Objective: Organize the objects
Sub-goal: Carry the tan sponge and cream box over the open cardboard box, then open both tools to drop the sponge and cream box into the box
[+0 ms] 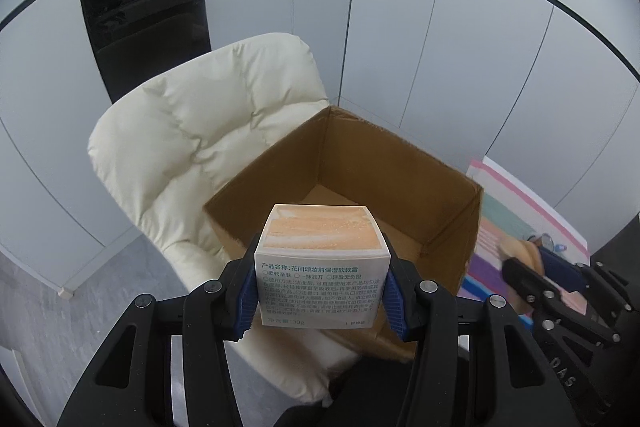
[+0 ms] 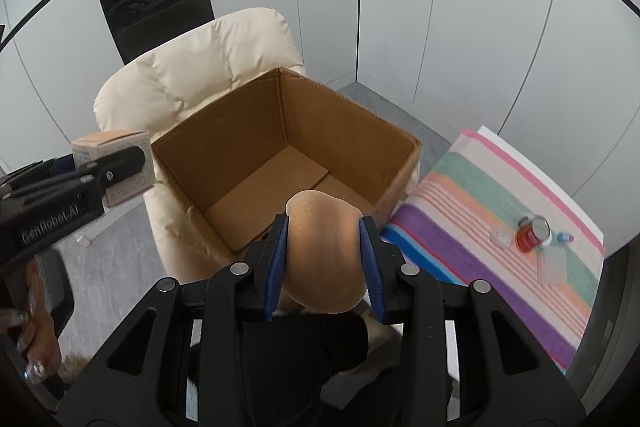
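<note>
1. The small white carton [image 1: 322, 267], with an orange top face and printed text on its near side, is pinched between the blue pads of the left tongs [image 1: 320, 293]. It hangs upright at the near-left rim of the cardboard box [image 1: 452, 227].
2. The tan rounded object [image 2: 324, 251], soft-looking and of uncertain kind, is clamped in the right tongs [image 2: 324, 259]. Its long axis runs along the fingers, and its rounded tip points toward the box's near wall.
3. The relation that matters: the open box lies ahead of and below both tongs. From the right wrist view, the right tongs sit nearer the opening, over the near edge, while the left tongs with the carton hang outside the left wall.
4. The box rests on a cream padded chair [image 1: 192, 147]; what shows of its floor is bare cardboard.
5. Probably each item must travel forward past the rim before release.
6. To the right, a striped cloth [image 2: 480, 227] carries a red-banded jar [image 2: 532, 233] and some small clear items.
</note>
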